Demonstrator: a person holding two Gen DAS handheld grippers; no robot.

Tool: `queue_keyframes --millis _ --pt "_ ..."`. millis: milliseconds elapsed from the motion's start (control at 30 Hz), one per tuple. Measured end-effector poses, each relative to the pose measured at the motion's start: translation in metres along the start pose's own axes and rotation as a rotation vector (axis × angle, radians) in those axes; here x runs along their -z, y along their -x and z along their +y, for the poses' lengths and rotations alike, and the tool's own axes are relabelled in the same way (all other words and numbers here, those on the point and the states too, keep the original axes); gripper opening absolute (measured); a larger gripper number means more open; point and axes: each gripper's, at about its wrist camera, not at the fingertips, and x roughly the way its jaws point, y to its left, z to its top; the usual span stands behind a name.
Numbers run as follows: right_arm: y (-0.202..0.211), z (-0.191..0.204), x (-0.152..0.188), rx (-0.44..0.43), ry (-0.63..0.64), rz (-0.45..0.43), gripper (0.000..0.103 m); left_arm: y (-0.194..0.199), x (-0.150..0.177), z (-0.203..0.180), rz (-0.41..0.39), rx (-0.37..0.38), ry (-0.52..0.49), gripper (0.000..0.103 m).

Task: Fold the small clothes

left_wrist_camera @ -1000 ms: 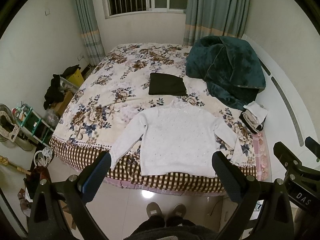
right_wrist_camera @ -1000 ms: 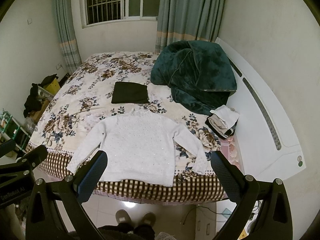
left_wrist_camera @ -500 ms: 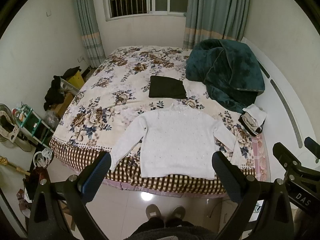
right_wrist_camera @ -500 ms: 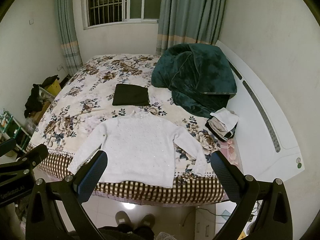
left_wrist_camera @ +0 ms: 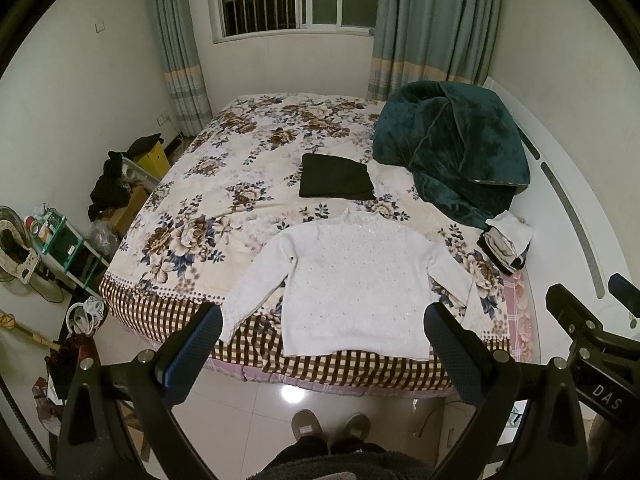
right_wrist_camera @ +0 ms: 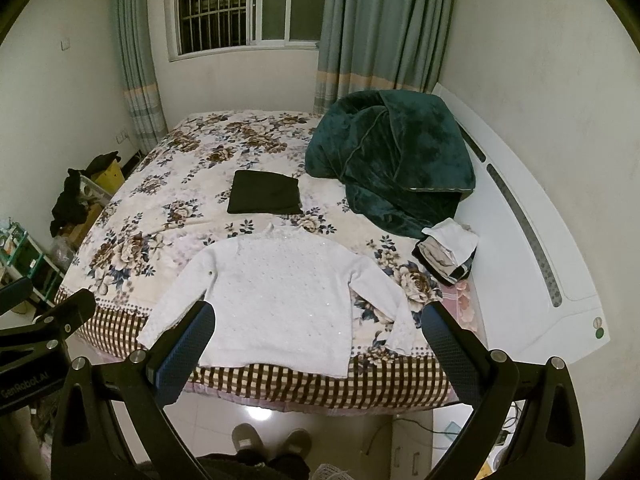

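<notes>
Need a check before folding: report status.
Both hand-held grippers open, empty, off the bed. White sweater flat, unfolded, at the near edge. Nothing on it.

Stacked clothes [left_wrist_camera: 505, 245] by green blanket [left_wrist_camera: 452, 148]: items indistinct; shelf clutter [left_wrist_camera: 48, 232] too small; person's legs cropped.

Dim indoor light, glare on the floor tiles [left_wrist_camera: 290, 394], sharp focus, strong fisheye edge distortion.
</notes>
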Motion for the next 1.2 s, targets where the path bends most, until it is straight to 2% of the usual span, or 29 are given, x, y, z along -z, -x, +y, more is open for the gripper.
queue_keyframes --millis 467,667,833,967,1067,1133,1200 --pt "0.001 0.003 0.008 -0.001 0.002 0.000 0.103 0.001 -0.001 0.003 -0.004 -0.005 -0.003 0.103" --pt "0.001 0.008 0.000 -0.002 0.008 0.010 0.103 0.000 0.000 0.010 -0.005 -0.003 0.006 0.103" --pt "-0.015 0.019 0.002 -0.001 0.010 0.031 0.103 -0.006 0.002 0.015 -0.007 -0.007 -0.004 0.103" --pt "-0.051 0.009 0.004 0.016 -0.031 0.051 0.103 -0.038 0.002 0.012 -0.051 -0.057 -0.088 0.103" --pt "-0.099 -0.021 0.008 0.101 -0.104 0.103 0.103 -0.077 0.000 0.014 -0.070 -0.059 -0.105 0.103" --pt "-0.139 -0.055 0.015 0.192 -0.174 0.147 0.103 -0.112 -0.003 0.011 -0.074 -0.065 -0.103 0.103" --pt "-0.178 -0.092 0.028 0.247 -0.244 0.182 0.103 -0.144 -0.006 0.006 -0.043 -0.090 -0.116 0.103"
